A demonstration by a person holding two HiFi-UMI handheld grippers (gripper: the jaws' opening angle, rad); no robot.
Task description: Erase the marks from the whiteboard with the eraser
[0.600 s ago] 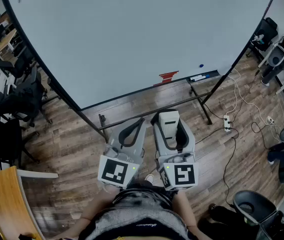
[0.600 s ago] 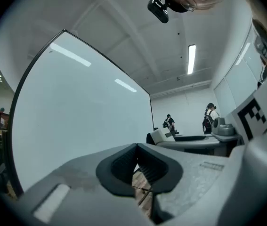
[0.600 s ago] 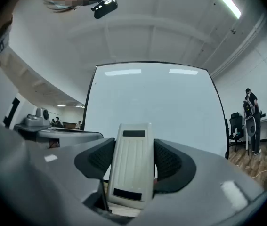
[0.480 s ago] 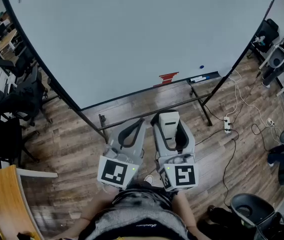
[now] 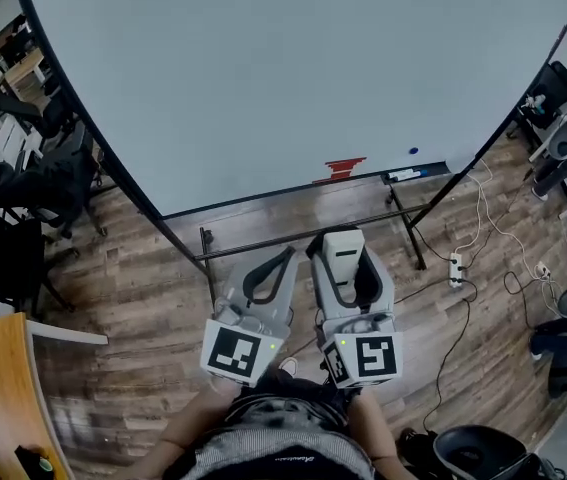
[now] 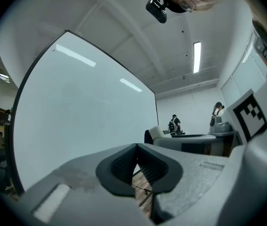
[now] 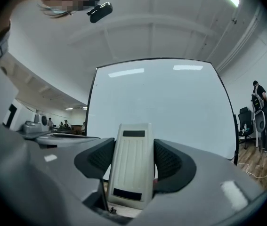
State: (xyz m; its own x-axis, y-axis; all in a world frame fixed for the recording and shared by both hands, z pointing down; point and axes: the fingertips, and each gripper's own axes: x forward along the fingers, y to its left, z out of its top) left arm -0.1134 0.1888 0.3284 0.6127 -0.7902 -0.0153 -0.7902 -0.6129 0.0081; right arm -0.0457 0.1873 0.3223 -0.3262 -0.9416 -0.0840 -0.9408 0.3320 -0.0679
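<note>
The left gripper [image 5: 281,262] has its jaws pressed together, empty. Just beside it, the right gripper [image 5: 344,256] clamps the white eraser [image 7: 132,160]. Ahead of both stands the whiteboard [image 5: 293,78], with a red mark [image 5: 341,169] at its lower edge.

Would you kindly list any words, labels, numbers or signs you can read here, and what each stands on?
No text is legible.
Print on the person's garment: too small to read.
Marker cubes: black-and-white square patterns only, no letters.
Eraser: two dark label patches, no readable text.
</note>
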